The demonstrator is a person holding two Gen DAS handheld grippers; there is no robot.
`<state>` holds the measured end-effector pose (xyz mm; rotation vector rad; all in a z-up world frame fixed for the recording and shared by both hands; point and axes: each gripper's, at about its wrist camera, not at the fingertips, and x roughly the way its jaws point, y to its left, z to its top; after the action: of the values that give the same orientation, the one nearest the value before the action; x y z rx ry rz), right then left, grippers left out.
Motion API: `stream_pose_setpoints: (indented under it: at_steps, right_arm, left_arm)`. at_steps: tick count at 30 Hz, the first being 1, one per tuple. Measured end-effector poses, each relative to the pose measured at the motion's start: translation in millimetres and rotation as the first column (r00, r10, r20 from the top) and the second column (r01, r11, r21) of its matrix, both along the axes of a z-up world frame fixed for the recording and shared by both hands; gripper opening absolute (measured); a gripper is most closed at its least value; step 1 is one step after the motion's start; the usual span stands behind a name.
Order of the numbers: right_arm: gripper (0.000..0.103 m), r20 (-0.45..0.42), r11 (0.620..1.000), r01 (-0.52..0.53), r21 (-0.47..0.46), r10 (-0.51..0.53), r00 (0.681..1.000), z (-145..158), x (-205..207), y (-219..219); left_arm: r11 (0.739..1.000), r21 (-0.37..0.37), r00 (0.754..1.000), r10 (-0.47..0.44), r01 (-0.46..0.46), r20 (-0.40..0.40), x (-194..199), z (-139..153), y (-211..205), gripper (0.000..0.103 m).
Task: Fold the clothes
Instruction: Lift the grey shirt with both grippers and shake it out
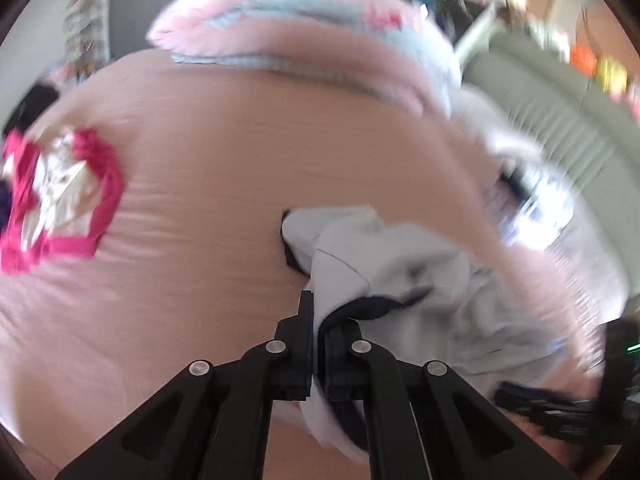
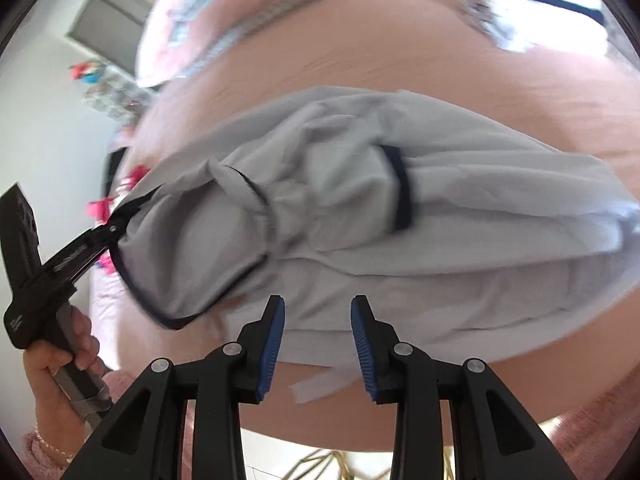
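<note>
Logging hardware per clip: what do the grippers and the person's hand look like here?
Both grippers are black plastic linkages with silver round pivot pins. The right gripper has ribbed blue pads. The left gripper has a black body with small white lettering and a grey handle. The bare left hand wears a beaded bracelet and fuzzy pink sleeve.

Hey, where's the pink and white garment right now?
In the left wrist view, the pink and white garment lies crumpled at the far left on the pink bedsheet, well apart from the grey shirt clamped in the left tongs.

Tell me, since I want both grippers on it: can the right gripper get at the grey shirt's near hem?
Probably yes. The right gripper is open, and the grey shirt has its hem lying just beyond the fingertips, nothing between. The left gripper grips the collar, off to the side.
</note>
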<state>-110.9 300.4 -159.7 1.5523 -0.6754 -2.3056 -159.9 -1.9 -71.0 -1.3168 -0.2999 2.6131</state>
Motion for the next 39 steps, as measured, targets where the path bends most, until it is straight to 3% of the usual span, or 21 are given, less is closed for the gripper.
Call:
stream_pose_setpoints:
  at_steps: [1,2,5,10,15,18,19,23,27,30,32,37,38,39]
  right_arm:
    - [0.057,-0.026,0.999,-0.034,-0.02,0.033,0.999,3.0,-0.7,-5.7]
    - [0.064,-0.052,0.997,-0.066,-0.035,0.064,0.997,6.1,-1.5,-11.3]
    - [0.065,-0.102,0.994,-0.113,0.0,0.113,0.988,15.6,-7.5,-32.1]
    - [0.065,-0.102,0.974,-0.221,0.04,0.224,0.969,15.6,0.6,-68.5]
    - [0.059,-0.096,0.938,-0.266,0.223,0.293,0.951,20.2,23.3,-97.9]
    - [0.057,-0.143,0.905,-0.199,0.377,0.269,0.952,39.9,32.0,-97.0]
    - [0.052,-0.159,0.89,-0.168,0.423,0.255,0.954,46.2,33.7,-94.7]
    - [0.051,-0.232,0.839,-0.041,0.543,0.197,0.953,68.2,29.9,-77.7]
    - [0.051,-0.317,0.763,0.115,0.637,0.123,0.94,99.0,12.8,-62.0]
    - [0.051,-0.372,0.701,0.211,0.681,0.084,0.924,129.7,-3.5,-61.5]
    - [0.051,-0.414,0.688,0.251,0.681,0.078,0.907,153.1,2.0,-61.3]
    - [0.051,-0.513,0.655,0.349,0.67,0.068,0.856,211.7,15.9,-60.8]
    - [0.051,-0.532,0.654,0.366,0.662,0.066,0.844,222.8,19.2,-60.9]
    - [0.051,-0.547,0.68,0.367,0.634,0.06,0.835,231.0,25.4,-62.0]
  left_arm:
    - [0.998,0.06,1.0,0.014,-0.014,-0.01,12.9,10.5,-10.8,0.002]
    - [0.993,0.113,0.999,0.027,-0.025,-0.021,25.7,20.9,-20.7,0.002]
    - [0.985,0.172,0.996,0.026,-0.012,-0.081,59.8,47.9,-29.5,0.002]
    - [0.97,0.238,0.987,-0.003,0.042,-0.161,92.8,84.5,-33.0,0.002]
    - [0.945,0.318,0.974,-0.004,0.078,-0.227,115.9,106.9,-42.7,0.002]
    - [0.939,0.339,0.971,0.024,0.06,-0.238,126.2,108.1,-55.7,0.002]
    - [0.936,0.348,0.97,0.033,0.054,-0.24,129.3,108.3,-60.3,0.002]
    - [0.933,0.357,0.968,0.054,0.039,-0.246,140.4,103.5,-76.4,0.002]
    - [0.933,0.357,0.986,0.02,0.04,-0.164,138.3,71.9,-62.3,0.002]
    - [0.922,0.381,0.988,-0.005,0.064,-0.154,141.4,65.0,-51.3,0.002]
    - [0.916,0.391,0.985,-0.02,0.088,-0.174,145.3,69.7,-48.3,0.002]
    - [0.928,0.334,0.964,-0.078,0.163,-0.254,148.6,94.5,-44.5,0.003]
    - [0.922,0.343,0.964,-0.099,0.182,-0.247,145.8,92.7,-43.3,0.003]
    - [0.909,0.36,0.967,-0.139,0.211,-0.216,138.6,83.4,-39.7,0.004]
